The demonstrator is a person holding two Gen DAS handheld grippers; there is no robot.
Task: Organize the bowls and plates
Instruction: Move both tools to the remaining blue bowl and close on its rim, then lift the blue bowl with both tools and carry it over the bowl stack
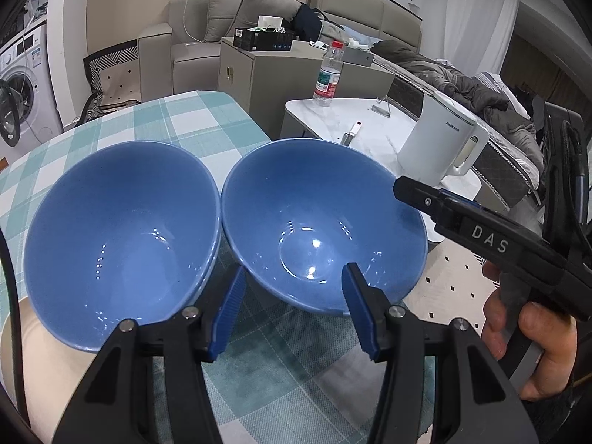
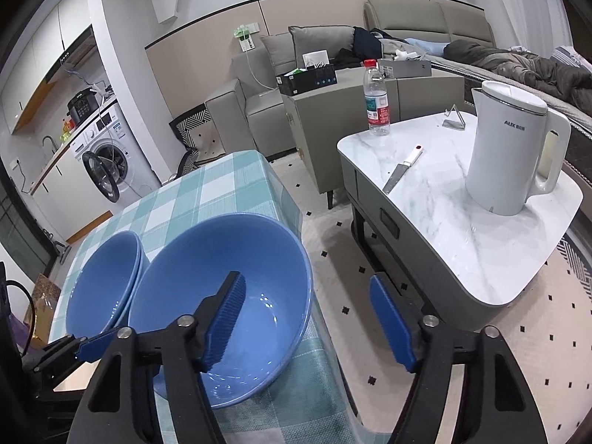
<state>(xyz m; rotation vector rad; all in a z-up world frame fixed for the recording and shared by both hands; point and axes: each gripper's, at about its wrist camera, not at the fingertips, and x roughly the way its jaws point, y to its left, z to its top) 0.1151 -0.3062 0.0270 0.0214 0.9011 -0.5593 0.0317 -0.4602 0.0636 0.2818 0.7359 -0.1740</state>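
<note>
Two blue bowls (image 1: 222, 229) between open left gripper (image 1: 292, 314) fingers.

The white kettle (image 2: 512, 148) carries the brand "AUX" in grey on its upper wall, visible in both views. The right gripper (image 1: 488, 238) body carries white raised letters "DAS". The water bottle (image 2: 376, 101) label print and the washing machine (image 2: 107, 155) stickers are too small to read.

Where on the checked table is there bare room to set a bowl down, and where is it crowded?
Bare cloth lies on the checked table beyond both bowls, toward its far edge. The near end is crowded: the left bowl and the right bowl sit rim to rim, both grippers open beside them.
</note>
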